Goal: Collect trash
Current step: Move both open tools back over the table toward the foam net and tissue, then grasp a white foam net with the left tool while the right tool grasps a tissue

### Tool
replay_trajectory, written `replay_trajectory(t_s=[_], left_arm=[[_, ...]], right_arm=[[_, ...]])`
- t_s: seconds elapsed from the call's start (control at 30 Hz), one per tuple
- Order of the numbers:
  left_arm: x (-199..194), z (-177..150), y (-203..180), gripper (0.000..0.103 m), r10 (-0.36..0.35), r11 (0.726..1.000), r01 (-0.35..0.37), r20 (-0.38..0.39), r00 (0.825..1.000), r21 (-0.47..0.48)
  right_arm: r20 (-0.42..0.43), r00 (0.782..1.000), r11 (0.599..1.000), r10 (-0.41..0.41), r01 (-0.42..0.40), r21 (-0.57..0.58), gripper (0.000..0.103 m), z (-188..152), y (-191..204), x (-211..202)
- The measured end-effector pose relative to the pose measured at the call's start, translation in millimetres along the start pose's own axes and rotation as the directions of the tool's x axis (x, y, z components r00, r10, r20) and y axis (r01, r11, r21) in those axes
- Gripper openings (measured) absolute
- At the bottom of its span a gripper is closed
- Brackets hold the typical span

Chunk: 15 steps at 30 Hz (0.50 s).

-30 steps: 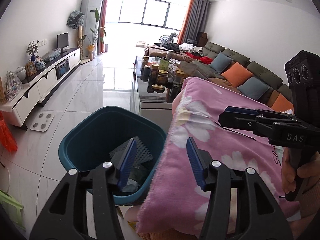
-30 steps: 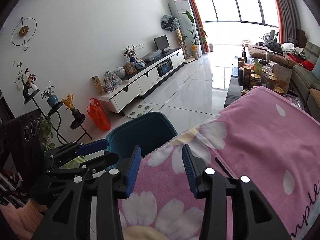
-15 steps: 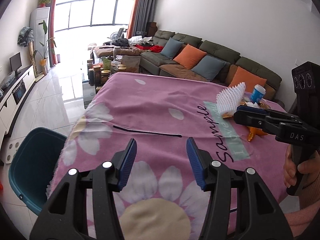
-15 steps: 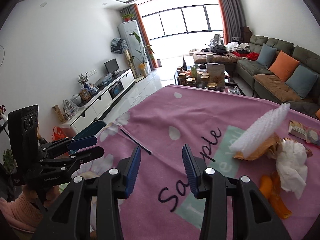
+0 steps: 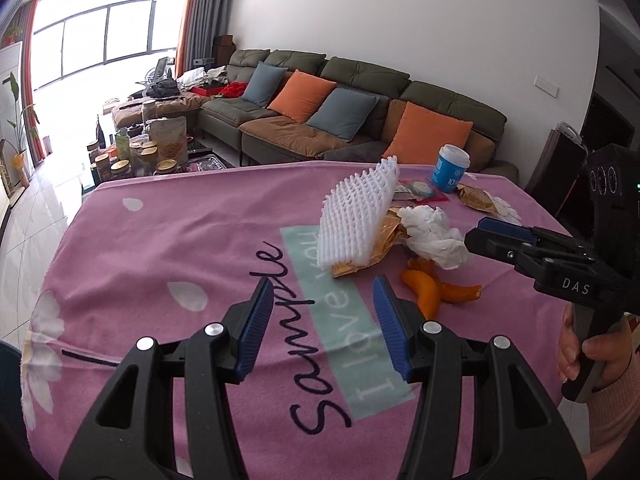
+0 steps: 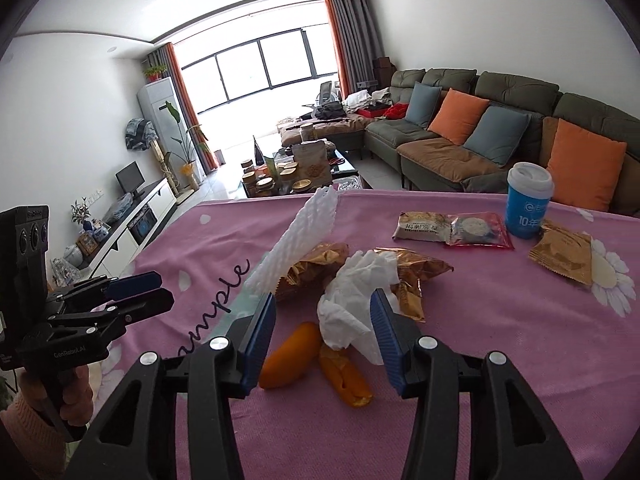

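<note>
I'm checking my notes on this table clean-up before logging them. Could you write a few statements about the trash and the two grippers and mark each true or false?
1. The right gripper is open and holds nothing. True.
2. The blue cup lies on its side. False: it stands upright with its white lid on.
3. The crumpled tissue lies beside the orange peel. True.
4. The white foam net lies flat on the pink cloth. False: it leans up against a gold wrapper.
5. The left gripper is shut on the peel. False: it is open and empty.
</note>
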<state>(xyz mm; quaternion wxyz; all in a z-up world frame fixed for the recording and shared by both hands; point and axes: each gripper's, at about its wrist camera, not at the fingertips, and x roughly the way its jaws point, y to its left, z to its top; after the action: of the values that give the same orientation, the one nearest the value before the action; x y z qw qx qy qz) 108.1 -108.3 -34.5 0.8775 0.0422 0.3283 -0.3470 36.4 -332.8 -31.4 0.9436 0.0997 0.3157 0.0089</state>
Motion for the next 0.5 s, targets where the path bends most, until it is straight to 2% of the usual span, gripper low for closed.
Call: replay_trajectory(t_s=[0.3, 0.5], left_arm=[[53.3, 23.9, -18.1, 0.049, -0.03, 1.0, 0.031, -0.061, 0.998, 0.005], [80.6, 30.1, -17.8, 0.043, -0.04, 0.999, 0.041, -0.115, 0.993, 0.0]], right_arm=[[-0.057, 0.998, 0.999, -0.028, 0.029, 0.022, 0.054, -4.5, -15.3, 19.1], [-0.076, 0.997, 0.999, -0.032, 0.035, 0.032, 0.055, -5.7, -16.0, 23.9]])
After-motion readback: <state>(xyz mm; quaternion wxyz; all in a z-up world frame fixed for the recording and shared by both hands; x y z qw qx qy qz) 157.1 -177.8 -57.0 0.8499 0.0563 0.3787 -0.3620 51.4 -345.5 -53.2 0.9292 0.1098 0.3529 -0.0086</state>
